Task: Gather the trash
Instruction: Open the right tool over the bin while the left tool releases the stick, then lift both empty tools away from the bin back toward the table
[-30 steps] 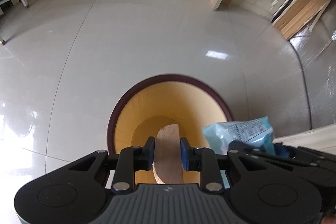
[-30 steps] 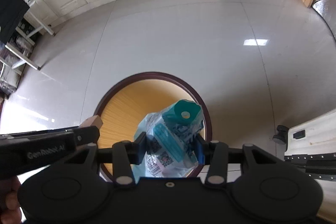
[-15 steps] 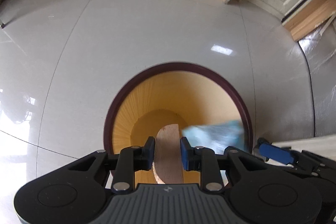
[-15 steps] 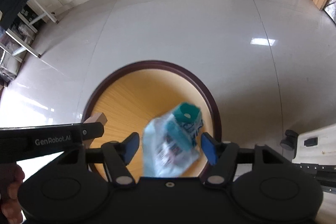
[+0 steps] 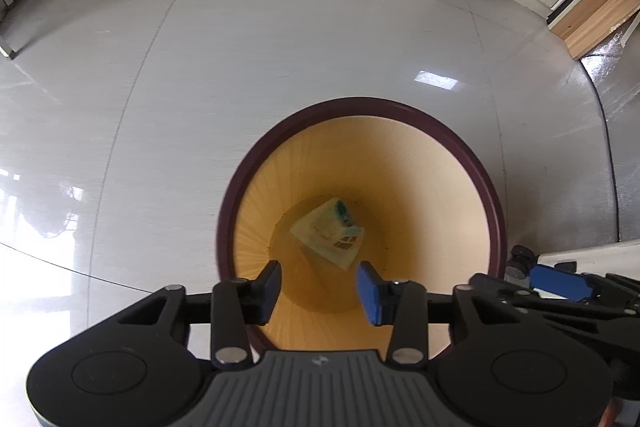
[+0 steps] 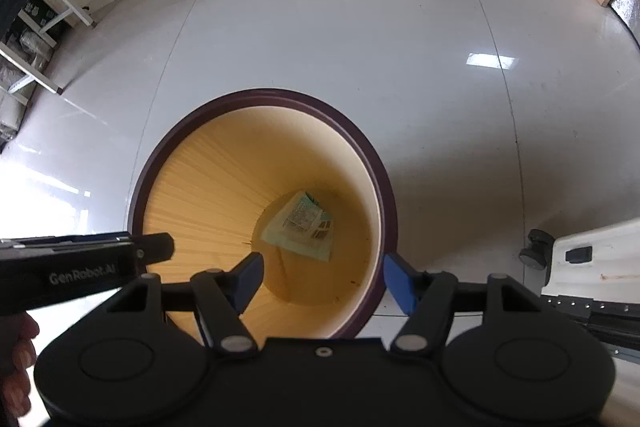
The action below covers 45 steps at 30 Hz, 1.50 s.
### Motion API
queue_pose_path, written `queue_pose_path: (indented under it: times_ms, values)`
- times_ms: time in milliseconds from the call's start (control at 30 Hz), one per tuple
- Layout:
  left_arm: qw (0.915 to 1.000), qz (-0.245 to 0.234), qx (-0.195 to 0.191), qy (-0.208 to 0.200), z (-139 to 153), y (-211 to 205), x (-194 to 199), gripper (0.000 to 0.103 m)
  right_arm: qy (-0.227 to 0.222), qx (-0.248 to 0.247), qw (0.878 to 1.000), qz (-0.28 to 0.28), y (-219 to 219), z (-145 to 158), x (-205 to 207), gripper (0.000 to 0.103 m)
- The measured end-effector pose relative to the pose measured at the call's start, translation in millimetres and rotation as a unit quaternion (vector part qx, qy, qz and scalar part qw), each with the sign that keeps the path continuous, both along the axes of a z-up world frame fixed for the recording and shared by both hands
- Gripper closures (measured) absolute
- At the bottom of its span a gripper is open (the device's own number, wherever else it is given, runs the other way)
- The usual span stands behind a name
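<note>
One packet (image 5: 329, 231) lies at bottom of the bin (image 5: 472, 163), so that part is done; above bin, left gripper (image 5: 319, 285) is opening w/ nothing between, right gripper (image 6: 322, 281) wide apart, empty; other trash not visible.

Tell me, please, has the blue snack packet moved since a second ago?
Yes. The packet has dropped from between the right gripper's jaws, level with the bin's dark rim, to the bin's bottom. Both jaws stand empty.
</note>
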<state>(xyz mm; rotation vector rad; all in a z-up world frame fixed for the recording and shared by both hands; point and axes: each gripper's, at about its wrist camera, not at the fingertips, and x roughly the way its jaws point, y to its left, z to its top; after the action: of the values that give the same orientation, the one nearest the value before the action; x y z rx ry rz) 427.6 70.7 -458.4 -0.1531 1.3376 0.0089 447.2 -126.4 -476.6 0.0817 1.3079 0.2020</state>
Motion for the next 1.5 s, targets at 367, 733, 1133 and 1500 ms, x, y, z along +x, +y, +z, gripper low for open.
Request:
queue_pose_path:
  times_ms: [367,733,1133,1500]
  values:
    - [0.9999,0.002,0.015,-0.002,14.6,5.9,-13.3,0.018,-0.002,-0.027,1.000,0.004,-9.4,14.6,-11.2,0.019]
    - [0.9990,0.023,0.029,-0.023,38.8,20.9,-29.7,0.000,-0.032,-0.055,0.998,-0.012,-15.8,41.3,-33.3,0.000]
    - [0.9976,0.006,0.044,-0.053,86.9,26.5,-60.1,0.000,-0.073,-0.073,0.994,-0.021,-19.3,90.6,-57.4,0.000]
    - [0.9932,0.019,0.045,-0.105,165.0,37.3,-113.9,0.000,-0.123,-0.073,0.990,-0.020,-16.3,176.4,-103.5,0.000]
